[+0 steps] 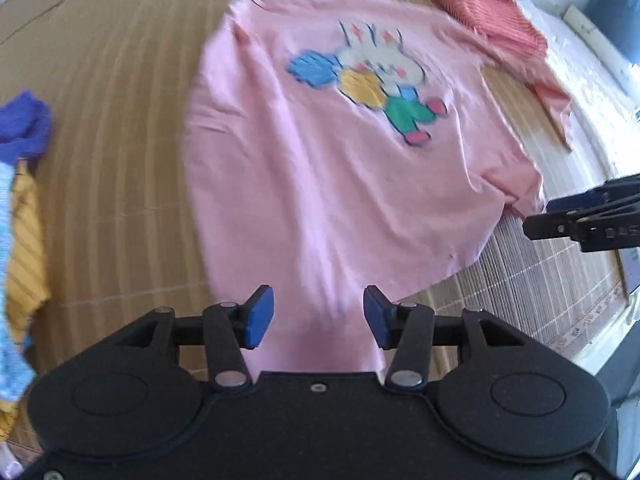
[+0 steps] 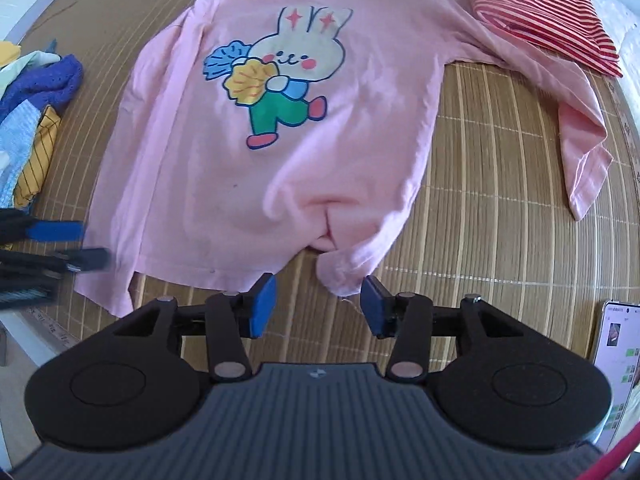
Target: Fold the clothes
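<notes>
A pink long-sleeve shirt [image 2: 224, 168] with a rabbit print lies spread face up on a bamboo mat [image 2: 488, 208], and also shows in the left wrist view [image 1: 304, 184]. Its hem is bunched at the near right corner [image 2: 340, 268], and its right sleeve [image 2: 580, 152] lies bent on the mat. My left gripper [image 1: 319, 316] is open, its jaws either side of the hem's left part. My right gripper [image 2: 318, 306] is open just before the bunched hem corner. Each gripper shows at the edge of the other's view: the right one [image 1: 588, 220], the left one [image 2: 60, 248].
A red-striped garment [image 2: 548, 12] lies at the far right, over the pink sleeve's upper part. A pile of blue, purple and yellow clothes [image 2: 32, 120] lies at the left. A phone [image 2: 616, 352] with a lit screen lies at the near right of the mat.
</notes>
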The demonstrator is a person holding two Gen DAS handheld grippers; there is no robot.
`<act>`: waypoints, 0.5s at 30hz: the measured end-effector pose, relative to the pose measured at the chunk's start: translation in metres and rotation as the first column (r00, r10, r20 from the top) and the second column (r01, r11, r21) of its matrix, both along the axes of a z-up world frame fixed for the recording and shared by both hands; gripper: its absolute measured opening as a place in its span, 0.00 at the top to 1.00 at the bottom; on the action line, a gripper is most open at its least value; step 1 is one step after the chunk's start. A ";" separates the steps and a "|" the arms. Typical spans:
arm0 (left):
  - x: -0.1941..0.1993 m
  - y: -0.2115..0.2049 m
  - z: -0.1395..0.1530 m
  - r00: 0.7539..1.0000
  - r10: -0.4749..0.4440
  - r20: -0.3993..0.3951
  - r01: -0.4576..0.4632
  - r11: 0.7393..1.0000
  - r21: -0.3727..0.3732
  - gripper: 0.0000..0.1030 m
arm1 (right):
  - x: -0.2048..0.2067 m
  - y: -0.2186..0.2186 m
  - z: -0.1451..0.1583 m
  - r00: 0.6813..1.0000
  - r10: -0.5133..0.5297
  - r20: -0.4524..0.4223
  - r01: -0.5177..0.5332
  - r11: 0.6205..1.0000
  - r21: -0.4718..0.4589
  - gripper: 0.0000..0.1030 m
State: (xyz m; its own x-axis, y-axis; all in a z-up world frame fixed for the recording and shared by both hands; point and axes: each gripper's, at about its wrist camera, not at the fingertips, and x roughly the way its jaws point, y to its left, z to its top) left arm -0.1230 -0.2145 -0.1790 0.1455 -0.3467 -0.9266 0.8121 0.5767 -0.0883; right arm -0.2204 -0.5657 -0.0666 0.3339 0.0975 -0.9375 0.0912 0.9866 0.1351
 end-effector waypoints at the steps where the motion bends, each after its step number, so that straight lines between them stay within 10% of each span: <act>1: -0.002 -0.003 -0.005 1.000 0.003 0.014 -0.003 1.000 0.021 0.51 | -0.001 0.001 0.001 1.000 -0.006 0.002 0.006 1.000 0.001 0.49; 6: -0.002 -0.004 -0.013 0.999 0.027 0.034 -0.028 0.999 0.031 0.88 | -0.003 0.001 0.004 1.000 -0.023 0.013 0.022 1.000 0.004 0.49; 15: 0.028 0.022 0.024 0.996 0.082 0.038 -0.080 0.995 -0.066 0.92 | 0.001 -0.002 -0.009 0.999 -0.039 -0.027 0.039 0.999 -0.004 0.49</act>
